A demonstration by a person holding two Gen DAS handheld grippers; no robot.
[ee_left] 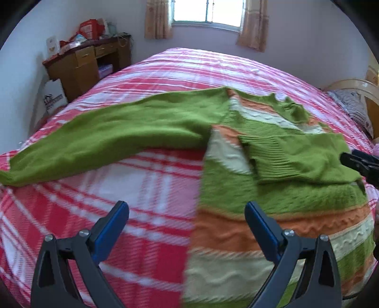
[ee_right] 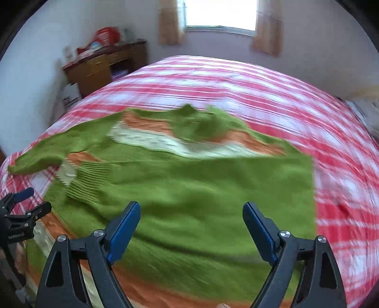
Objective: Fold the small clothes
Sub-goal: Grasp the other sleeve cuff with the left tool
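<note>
Green sweater (ee_left: 279,189) with orange and cream bands, lying flat on the bed. Spread out across the pink and white checked blanket (ee_left: 146,189). One long green sleeve (ee_left: 113,137) stretched far out to the left, over the blanket. Other sleeve (ee_left: 296,156) folded in across the chest, ribbed cuff lying on the cream band. Collar end pointing away, toward the window. Bottom edge with the wavy orange and cream bands nearest the cameras.

Left tongs (ee_left: 187,210) hanging over the left edge of the sweater, half above blanket, half above knit. Blue pads (ee_left: 111,227) spread wide apart. Nothing between them, nothing pinched.

Right tongs (ee_right: 191,213) hanging over the folded sleeve and the green middle of the sweater. Blue pads (ee_right: 123,227) spread wide apart too. Nothing gripped; only sweater seen below the gap. Picture here blurry, so cannot tell about touching the cloth.

Farther out: bed filling most of both views. Brown wooden desk (ee_left: 87,61) in the far left corner, piled with red bags and small things. White paper bag (ee_left: 54,96) leaning beside the desk. Bright window (ee_left: 208,11) in the far wall, with peach curtains (ee_left: 157,20) on both sides. Pale walls all around. Striped pillow (ee_left: 355,111) and a curved wooden headboard at the right edge.
</note>
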